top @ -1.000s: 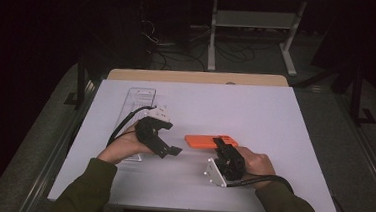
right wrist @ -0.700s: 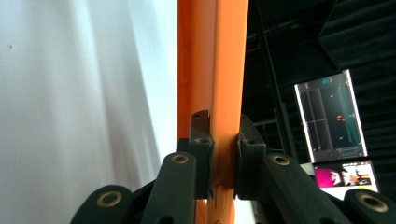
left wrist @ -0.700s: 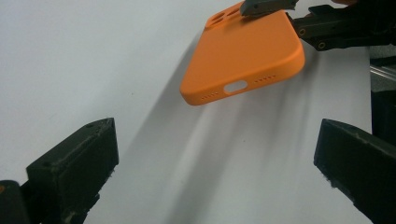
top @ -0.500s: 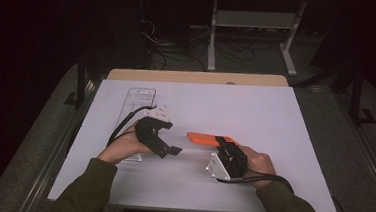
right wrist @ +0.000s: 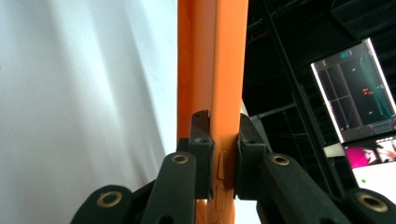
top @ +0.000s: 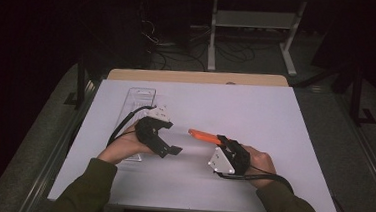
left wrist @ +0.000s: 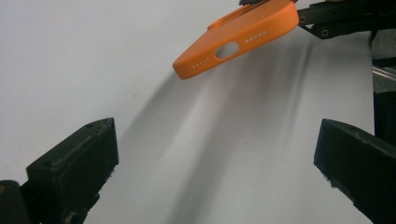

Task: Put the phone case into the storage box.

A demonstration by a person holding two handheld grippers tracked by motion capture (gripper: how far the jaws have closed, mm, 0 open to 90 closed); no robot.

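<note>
A: Starting from the high view, what step is going on?

B: The right gripper [top: 222,140] is lifting an orange phone case [top: 201,135] off the white table [top: 256,111], pinching it by its near-right end, so the case is hanging just above the middle of the table and pointing left. I judge this as the pick-up, with a hand-over or a second grip coming. The left gripper [top: 169,149] is waiting just left of the case, apart from it. Count here: two grippers, one case, one clear tray [top: 137,100] at the far left.

A: And the left gripper view?

B: Its two jaws are standing wide apart with nothing between them. The one phone case [left wrist: 238,35] is floating beyond them, tilted, its cut-out edge facing the camera. The next move is calling for the left gripper to advance and line its gap up with that free end before closing.

A: The right gripper view?

B: The jaws are pressing on the phone case [right wrist: 212,84] edge-on, one each side of its rim, by the button cut-outs. The hold is looking narrow, so any twist could be loosening it
</note>
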